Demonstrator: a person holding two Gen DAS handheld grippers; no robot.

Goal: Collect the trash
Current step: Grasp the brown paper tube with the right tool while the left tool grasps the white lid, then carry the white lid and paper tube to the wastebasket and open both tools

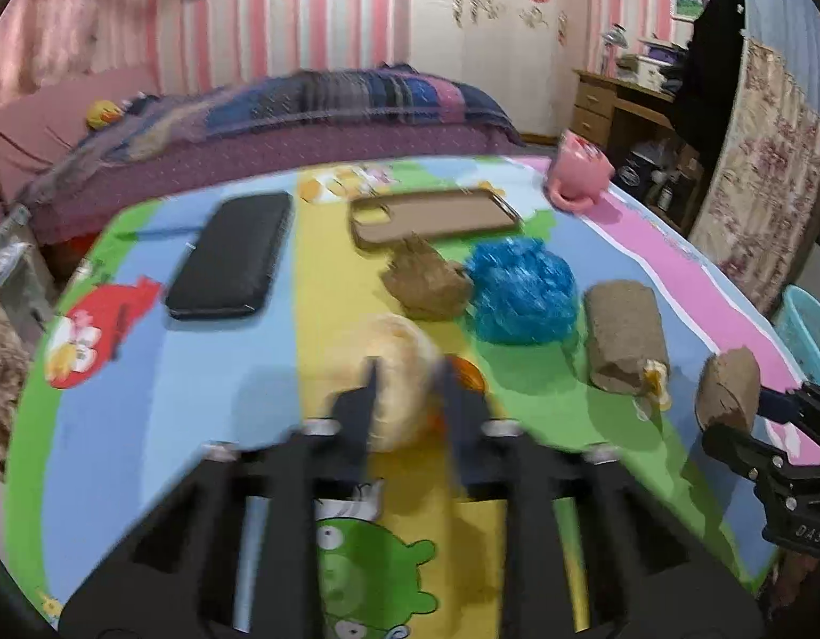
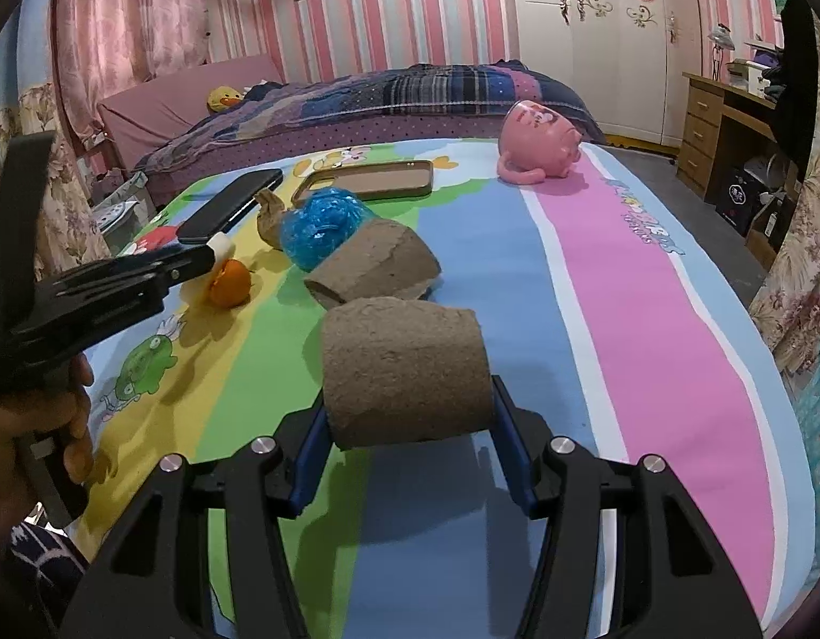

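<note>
My left gripper (image 1: 407, 367) is shut on a pale piece of orange peel (image 1: 394, 346) on the cartoon-print tablecloth (image 1: 223, 399). The view is blurred. From the right wrist view, the left gripper (image 2: 218, 253) pinches the white bit just above the orange peel (image 2: 231, 282). My right gripper (image 2: 410, 418) is shut on a brown cardboard tube (image 2: 404, 373), held a little above the cloth, its blue pads on both ends. A second brown tube (image 2: 372, 266), a crumpled blue plastic bag (image 2: 322, 223) and a crumpled brown paper (image 2: 271, 213) lie behind it.
A black phone (image 1: 228, 255), a brown phone case (image 1: 436, 215) and a tipped pink mug (image 2: 540, 146) lie farther back. A teal basket (image 1: 809, 335) stands beside the table's right edge. A person's hand (image 2: 63, 415) holds the left gripper's handle. A bed is behind.
</note>
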